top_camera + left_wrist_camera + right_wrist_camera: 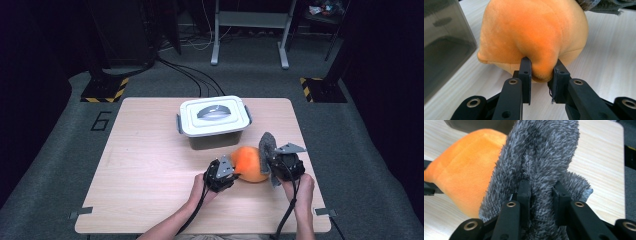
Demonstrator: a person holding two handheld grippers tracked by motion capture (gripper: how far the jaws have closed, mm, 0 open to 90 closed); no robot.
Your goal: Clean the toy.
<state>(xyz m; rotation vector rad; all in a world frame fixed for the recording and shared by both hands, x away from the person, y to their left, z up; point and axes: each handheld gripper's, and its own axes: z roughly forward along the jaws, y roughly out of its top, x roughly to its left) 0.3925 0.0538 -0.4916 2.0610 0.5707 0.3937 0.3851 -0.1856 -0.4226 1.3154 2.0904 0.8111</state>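
My left gripper (541, 78) is clamped on a pinch of the orange plush toy (248, 163), and my right gripper (541, 192) is clamped on its grey furry part (541, 152); I judge this two-point hold is meant to carry the soft body without sagging. The toy sits between both grippers, near the table's (145, 170) front right corner, just in front of the lidded box (213, 121).

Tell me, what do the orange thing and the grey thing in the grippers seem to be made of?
Orange toy: looks like short, velvety plush, with a fold bunched in the left gripper. Grey piece: seemingly long-pile fuzzy fabric, its fibres standing out, pinched in the right gripper.
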